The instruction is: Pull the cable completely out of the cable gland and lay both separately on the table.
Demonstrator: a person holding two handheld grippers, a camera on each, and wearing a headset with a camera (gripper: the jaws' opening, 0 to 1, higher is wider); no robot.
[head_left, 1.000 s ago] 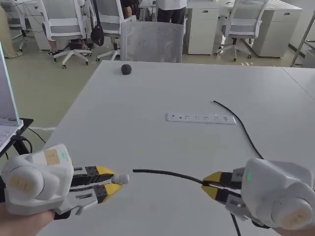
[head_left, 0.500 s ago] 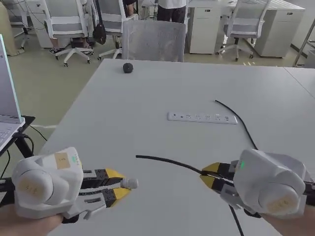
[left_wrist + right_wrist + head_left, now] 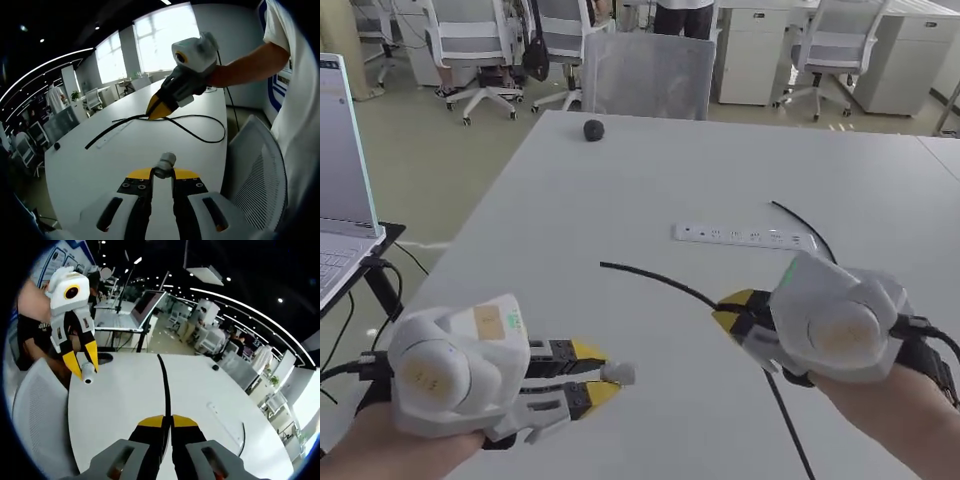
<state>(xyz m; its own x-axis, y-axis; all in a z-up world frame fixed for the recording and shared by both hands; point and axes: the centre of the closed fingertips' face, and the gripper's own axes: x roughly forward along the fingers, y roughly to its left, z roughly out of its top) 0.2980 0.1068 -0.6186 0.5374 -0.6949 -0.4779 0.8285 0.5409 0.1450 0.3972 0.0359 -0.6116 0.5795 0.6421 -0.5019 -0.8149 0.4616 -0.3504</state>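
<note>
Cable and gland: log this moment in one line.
left gripper shut on cable gland | right gripper shut on cable | parts separated

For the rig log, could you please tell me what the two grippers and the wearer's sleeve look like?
The left gripper and right gripper each have a rounded white housing, black jaws with yellow tips and a black lead behind. The left carries a tan square sticker, the right a green light. The sleeve is short and white.

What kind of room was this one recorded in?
Most likely an open-plan office: swivel chairs and white cabinets stand behind, a laptop is open at the left, and a power strip lies on the large white table.
</note>
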